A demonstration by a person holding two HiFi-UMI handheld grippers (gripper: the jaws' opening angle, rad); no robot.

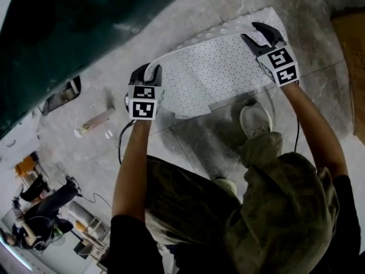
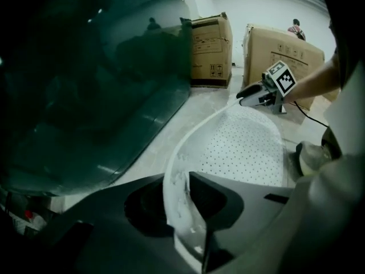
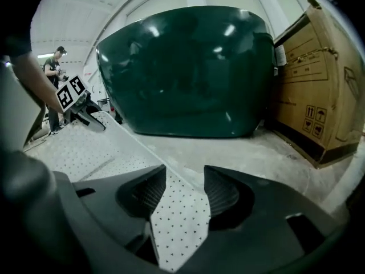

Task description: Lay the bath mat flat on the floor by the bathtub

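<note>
The bath mat (image 1: 222,73), white with small dark dots, lies alongside the dark green bathtub (image 1: 85,27), on the floor (image 1: 228,4) between the bathtub and the person's shoe (image 1: 255,119). It is not yet flat: the long edge nearer the bathtub rises in a curve towards the left gripper.

Left gripper (image 1: 147,72): clamped on the end of the bath mat. Its own view shows the curled white edge pinched between the two jaws, with the bathtub wall close by on that side.

Right gripper (image 1: 249,31): at the opposite end of the bath mat, just as near the bathtub. Its own view shows the jaws standing apart, with a dotted corner of the bath mat lying loose between them and a gap at one pad. That end is released, not gripped.

Cardboard boxes (image 3: 319,84) stand just beyond the end of the bathtub. A small tube-shaped item (image 1: 94,123) lies on the floor near the bathtub, apart from the bath mat; what it is cannot be determined.
</note>
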